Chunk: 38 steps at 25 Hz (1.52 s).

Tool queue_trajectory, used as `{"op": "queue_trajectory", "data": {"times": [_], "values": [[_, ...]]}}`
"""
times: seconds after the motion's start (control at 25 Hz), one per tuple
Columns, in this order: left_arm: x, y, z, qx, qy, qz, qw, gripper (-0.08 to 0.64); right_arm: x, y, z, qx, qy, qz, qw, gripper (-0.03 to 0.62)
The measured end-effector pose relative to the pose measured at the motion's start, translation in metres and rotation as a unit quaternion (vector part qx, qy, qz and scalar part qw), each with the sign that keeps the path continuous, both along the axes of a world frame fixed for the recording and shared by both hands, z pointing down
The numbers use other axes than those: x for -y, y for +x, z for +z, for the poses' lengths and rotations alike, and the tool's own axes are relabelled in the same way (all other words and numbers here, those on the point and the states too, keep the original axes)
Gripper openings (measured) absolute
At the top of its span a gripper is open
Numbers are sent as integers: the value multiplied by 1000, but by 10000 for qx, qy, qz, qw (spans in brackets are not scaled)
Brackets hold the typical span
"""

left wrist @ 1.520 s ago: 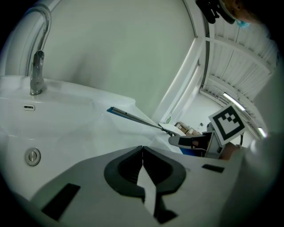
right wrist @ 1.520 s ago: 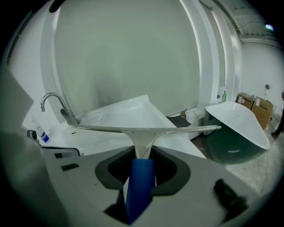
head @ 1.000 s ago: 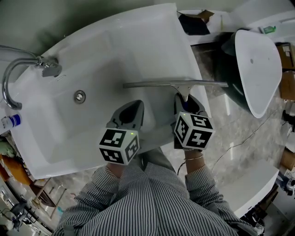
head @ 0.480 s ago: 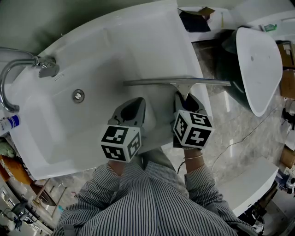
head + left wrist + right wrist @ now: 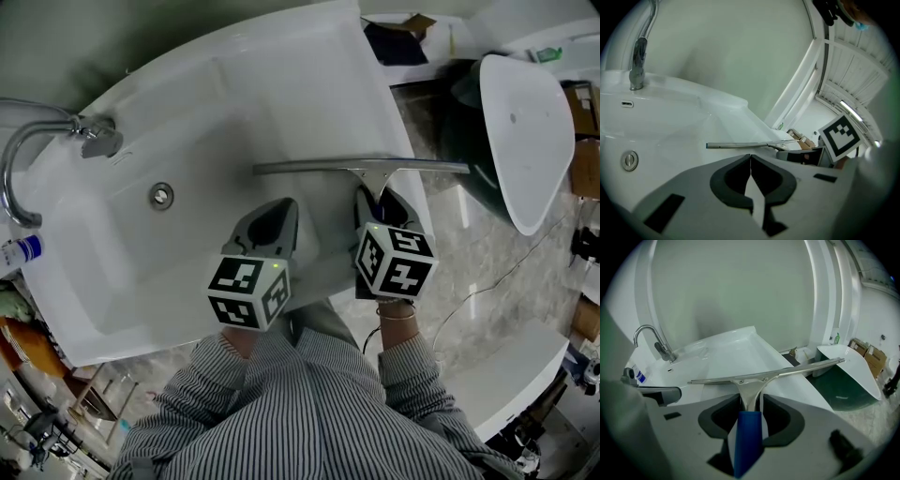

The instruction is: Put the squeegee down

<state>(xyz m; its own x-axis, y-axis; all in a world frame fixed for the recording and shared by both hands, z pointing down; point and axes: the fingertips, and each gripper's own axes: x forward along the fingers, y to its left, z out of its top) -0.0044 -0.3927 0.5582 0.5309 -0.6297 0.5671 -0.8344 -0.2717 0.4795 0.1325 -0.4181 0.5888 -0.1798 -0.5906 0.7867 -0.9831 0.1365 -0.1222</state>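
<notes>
The squeegee (image 5: 361, 167) rests across the right rim of the white bathtub (image 5: 281, 84), its long metal blade (image 5: 764, 376) lying crosswise. Its blue handle (image 5: 747, 437) runs back between the jaws of my right gripper (image 5: 382, 202). Those jaws have just been opening, and in the right gripper view a thin gap shows on each side of the handle, so the right gripper (image 5: 751, 401) stands open around it. My left gripper (image 5: 272, 220) hovers over the tub's near edge just left of the squeegee. The left gripper (image 5: 750, 161) is shut, its tips meet, and nothing is between them.
A chrome faucet (image 5: 28, 159) arches over the tub's left end, with a round drain fitting (image 5: 161, 195) below it. A bottle (image 5: 19, 248) stands at the far left. A white basin on a dark base (image 5: 525, 131) sits to the right on the marble floor.
Both grippers and the squeegee stay where they were; only the head view has shifted slightly.
</notes>
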Motion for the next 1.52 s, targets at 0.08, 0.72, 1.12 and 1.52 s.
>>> {"op": "queue_trajectory", "data": {"times": [0.08, 0.72, 1.12, 1.52], "values": [[-2, -1, -1, 23, 9, 2, 10000, 13, -1, 1, -2, -6, 28, 20, 10000, 160], [4, -3, -55, 72, 663, 169, 9976, 14, 2, -8, -75, 186, 932, -115, 9954, 172], [0, -7, -113, 176, 1243, 125, 9920, 14, -14, -30, -129, 853, 1362, -756, 9841, 51], [-16, 6, -144, 18, 1483, 311, 9885, 14, -43, -58, -169, 1331, 1538, -1812, 9622, 23]]}}
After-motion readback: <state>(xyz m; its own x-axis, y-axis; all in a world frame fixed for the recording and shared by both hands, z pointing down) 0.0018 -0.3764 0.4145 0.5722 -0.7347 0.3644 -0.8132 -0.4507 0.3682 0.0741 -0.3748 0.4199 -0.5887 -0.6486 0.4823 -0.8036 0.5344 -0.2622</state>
